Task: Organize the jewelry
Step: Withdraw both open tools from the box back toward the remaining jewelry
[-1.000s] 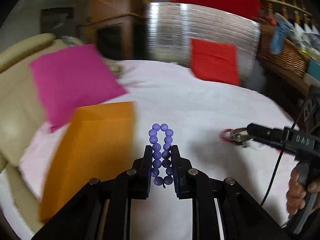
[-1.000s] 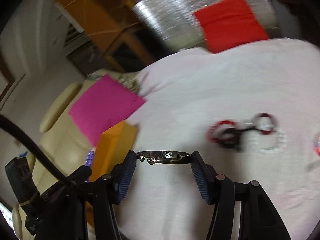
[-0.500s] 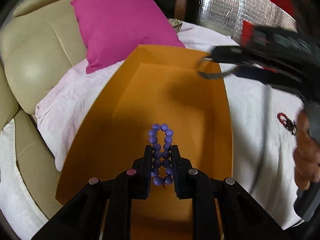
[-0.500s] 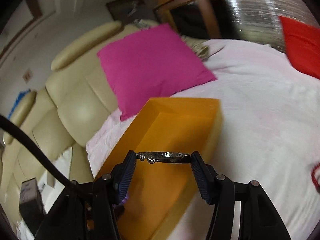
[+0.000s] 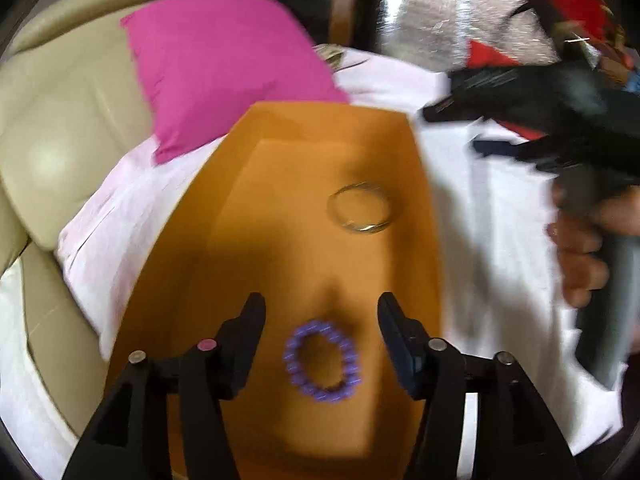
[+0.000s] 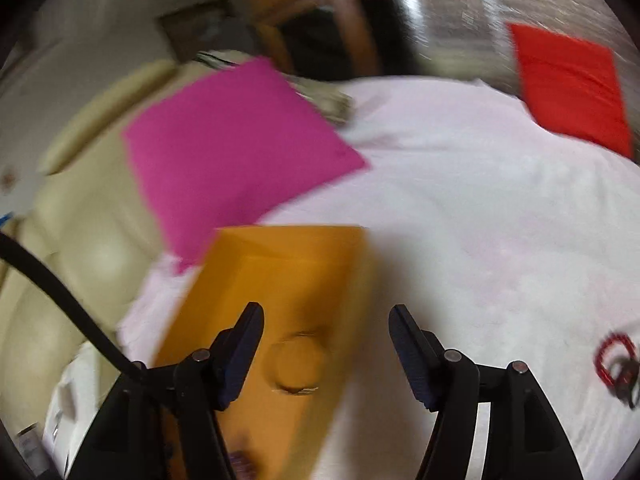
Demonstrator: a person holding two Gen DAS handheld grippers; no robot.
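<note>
Jewelry mostly down in the orange box [image 5: 256, 216]: purple bead bracelet [image 5: 322, 361] lying at 6 o'clock of the left view, metal bangle [image 5: 360, 208] resting near centre, towards 1 o'clock from the beads. Left gripper [image 5: 322, 320] opening, jaws wide, nothing pinched; beads below, free. Right gripper [image 6: 326, 332] opening too, jaws wide and empty, bangle under it in the box. Red bracelet [image 6: 614, 360] out on the white sheet [image 6: 500, 208] at 3 o'clock, apparently not yet collected. Risks: snagging beads on a fingertip while lifting away, nudging the light box off the soft bedding, or colliding grippers over the box.
</note>
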